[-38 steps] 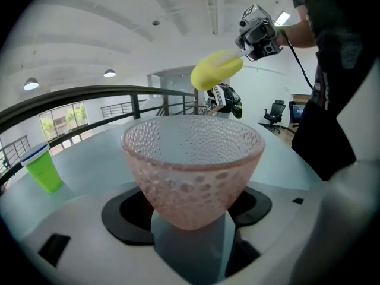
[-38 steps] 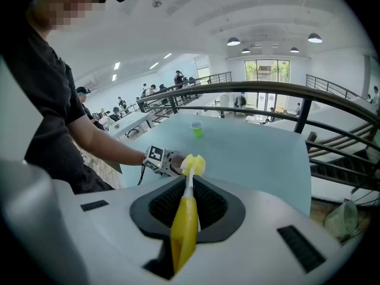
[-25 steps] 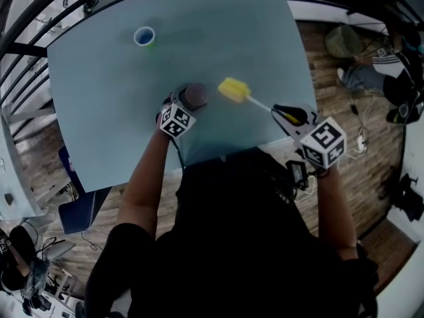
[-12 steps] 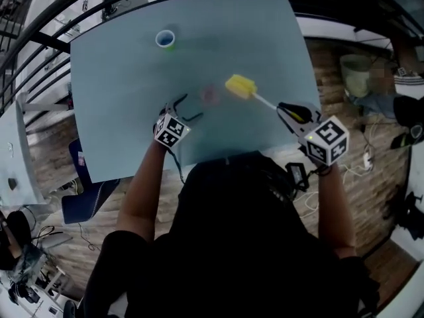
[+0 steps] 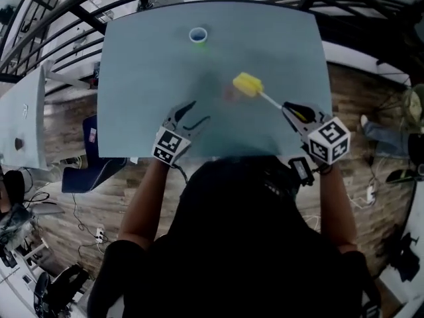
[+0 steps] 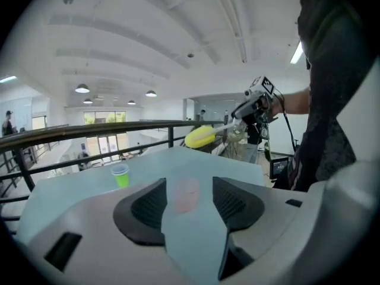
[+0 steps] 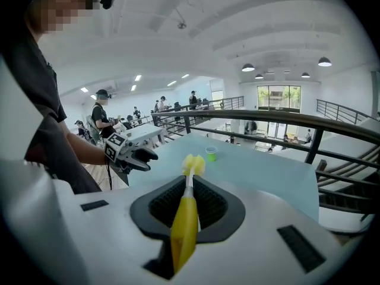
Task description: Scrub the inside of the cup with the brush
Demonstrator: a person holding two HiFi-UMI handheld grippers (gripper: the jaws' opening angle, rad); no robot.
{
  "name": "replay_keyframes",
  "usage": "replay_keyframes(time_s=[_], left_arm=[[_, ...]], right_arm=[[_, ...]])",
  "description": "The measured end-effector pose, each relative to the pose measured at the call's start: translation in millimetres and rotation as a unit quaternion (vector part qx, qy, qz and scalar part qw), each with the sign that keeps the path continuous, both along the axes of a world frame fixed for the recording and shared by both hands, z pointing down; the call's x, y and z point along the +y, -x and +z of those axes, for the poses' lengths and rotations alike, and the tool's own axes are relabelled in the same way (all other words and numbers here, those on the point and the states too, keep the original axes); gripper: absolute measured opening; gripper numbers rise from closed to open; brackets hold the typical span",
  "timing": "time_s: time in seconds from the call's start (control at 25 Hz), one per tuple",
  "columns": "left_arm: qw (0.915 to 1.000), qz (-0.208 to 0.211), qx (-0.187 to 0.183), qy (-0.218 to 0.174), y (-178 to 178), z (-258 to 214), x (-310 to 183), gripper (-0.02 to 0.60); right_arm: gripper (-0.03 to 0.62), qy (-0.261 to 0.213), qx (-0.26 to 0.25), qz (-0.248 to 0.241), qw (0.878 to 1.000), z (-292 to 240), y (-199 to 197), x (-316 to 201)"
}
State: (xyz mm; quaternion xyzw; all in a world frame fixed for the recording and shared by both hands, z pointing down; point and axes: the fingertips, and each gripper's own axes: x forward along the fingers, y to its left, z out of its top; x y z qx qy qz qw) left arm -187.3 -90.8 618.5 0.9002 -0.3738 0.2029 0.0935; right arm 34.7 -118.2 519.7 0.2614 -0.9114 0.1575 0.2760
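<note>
A small pinkish cup (image 5: 228, 93) shows only as a faint blur on the light blue table (image 5: 146, 78); in the left gripper view this cup (image 6: 186, 193) appears beyond the jaws, not touched. My left gripper (image 5: 199, 111) hangs above the table's near edge; its jaws have just been closing with nothing between them, and they still stand apart. My right gripper (image 5: 291, 109) is shut on the yellow handle of the brush (image 7: 185, 224). The brush's yellow sponge head (image 5: 248, 84) points toward the cup, a little to its right.
A green cup with a blue rim (image 5: 197, 36) stands near the table's far edge. Black railings (image 5: 79, 18) run behind and left of the table. Wooden floor, chairs and cables lie around it, and people stand in the background of the right gripper view.
My left gripper has drawn back from the cup toward the near edge and risen, leaving the cup on the table. The right gripper with the brush has barely shifted.
</note>
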Motion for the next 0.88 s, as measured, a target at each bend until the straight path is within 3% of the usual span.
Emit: replay_keyframes(time_s=[0.16, 0.28, 0.4, 0.6, 0.88], left_arm=[[0.999, -0.031, 0.027, 0.015, -9, -35, 22, 0.064], [0.9965, -0.063, 0.055, 0.0, -31, -67, 32, -0.002], [0.9919, -0.101, 0.077, -0.009, -56, -80, 35, -0.002], [0.9802, -0.166, 0.108, 0.008, -95, -78, 52, -0.002], [0.9696, -0.217, 0.113, -0.014, -120, -100, 86, -0.002]], right_arm=[[0.045, -0.008, -0.012, -0.027, 1.0, -2, -8, -6], [0.046, -0.004, -0.034, -0.036, 0.999, -6, -22, -12], [0.045, -0.002, -0.051, -0.048, 0.998, -4, -42, -17], [0.046, 0.01, -0.066, -0.082, 0.994, 15, -79, -13], [0.046, 0.033, -0.081, -0.1, 0.991, 31, -116, -8]])
